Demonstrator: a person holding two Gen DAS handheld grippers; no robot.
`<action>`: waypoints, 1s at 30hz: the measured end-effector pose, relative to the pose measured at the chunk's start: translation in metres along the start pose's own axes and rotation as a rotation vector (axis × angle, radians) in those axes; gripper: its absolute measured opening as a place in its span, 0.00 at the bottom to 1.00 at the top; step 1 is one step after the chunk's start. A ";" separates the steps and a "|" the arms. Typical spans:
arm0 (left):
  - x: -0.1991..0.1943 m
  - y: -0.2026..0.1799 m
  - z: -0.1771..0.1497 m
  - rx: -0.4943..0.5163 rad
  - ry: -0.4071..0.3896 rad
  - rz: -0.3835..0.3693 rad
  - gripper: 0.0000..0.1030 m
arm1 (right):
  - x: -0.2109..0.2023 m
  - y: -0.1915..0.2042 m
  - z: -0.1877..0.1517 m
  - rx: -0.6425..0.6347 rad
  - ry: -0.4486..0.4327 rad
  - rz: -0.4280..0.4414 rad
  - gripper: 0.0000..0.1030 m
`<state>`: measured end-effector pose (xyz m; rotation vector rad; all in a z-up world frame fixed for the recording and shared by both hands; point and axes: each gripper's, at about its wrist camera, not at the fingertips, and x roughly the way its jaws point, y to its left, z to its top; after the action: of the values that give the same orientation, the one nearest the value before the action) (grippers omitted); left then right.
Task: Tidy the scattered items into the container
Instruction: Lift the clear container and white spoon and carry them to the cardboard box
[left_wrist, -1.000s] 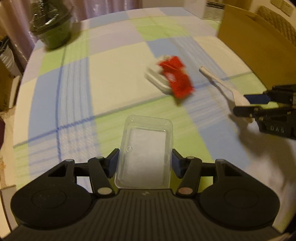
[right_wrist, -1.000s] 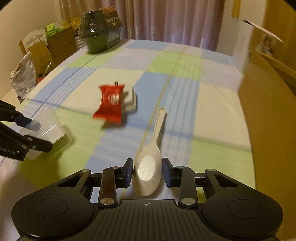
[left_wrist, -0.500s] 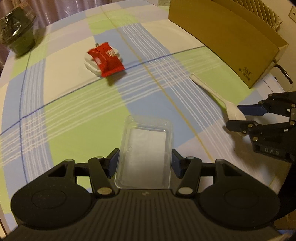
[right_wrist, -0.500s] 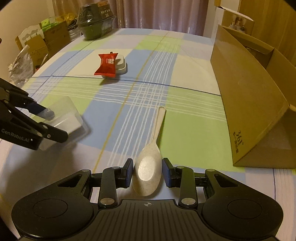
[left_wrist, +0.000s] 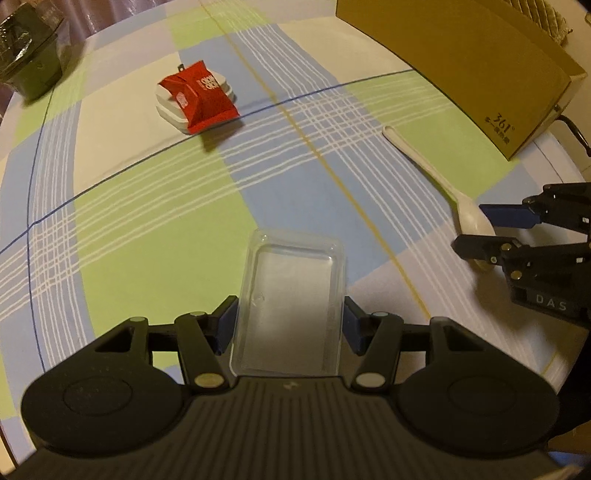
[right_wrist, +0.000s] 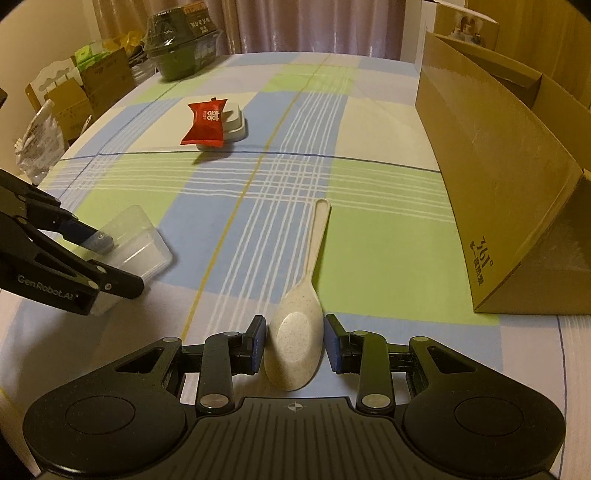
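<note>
My left gripper (left_wrist: 290, 328) is shut on a clear plastic tub (left_wrist: 291, 295), held low over the checked tablecloth; it also shows in the right wrist view (right_wrist: 129, 254). My right gripper (right_wrist: 295, 341) is shut on the bowl of a speckled cream spoon (right_wrist: 299, 332), its handle pointing away; the spoon shows in the left wrist view (left_wrist: 436, 177) at the right. A red snack packet (left_wrist: 201, 98) lies on a small white box (left_wrist: 173, 110) farther up the table, also in the right wrist view (right_wrist: 205, 123). The brown cardboard box (right_wrist: 495, 173) stands at the right.
A dark green wrapped bowl (right_wrist: 181, 44) sits at the table's far left edge. Cardboard boxes and bags (right_wrist: 74, 92) stand beyond the left edge. The table edge runs close by on the right (left_wrist: 550, 173).
Both grippers have pulled back toward the near side of the table with the tub and the spoon still held. The packet and white box now look farther off.
</note>
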<state>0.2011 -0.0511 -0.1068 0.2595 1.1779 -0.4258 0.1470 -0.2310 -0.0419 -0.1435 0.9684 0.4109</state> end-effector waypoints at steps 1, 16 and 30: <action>0.000 0.000 0.000 0.004 0.000 0.002 0.52 | 0.000 0.000 0.000 0.001 -0.001 0.001 0.35; -0.013 -0.008 -0.009 -0.056 -0.016 -0.003 0.51 | -0.016 0.004 0.003 -0.023 -0.043 -0.011 0.35; -0.049 -0.026 -0.012 -0.076 -0.058 0.002 0.51 | -0.058 0.006 -0.003 -0.030 -0.087 -0.027 0.35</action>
<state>0.1636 -0.0606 -0.0647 0.1813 1.1342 -0.3838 0.1134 -0.2424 0.0042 -0.1646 0.8737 0.4040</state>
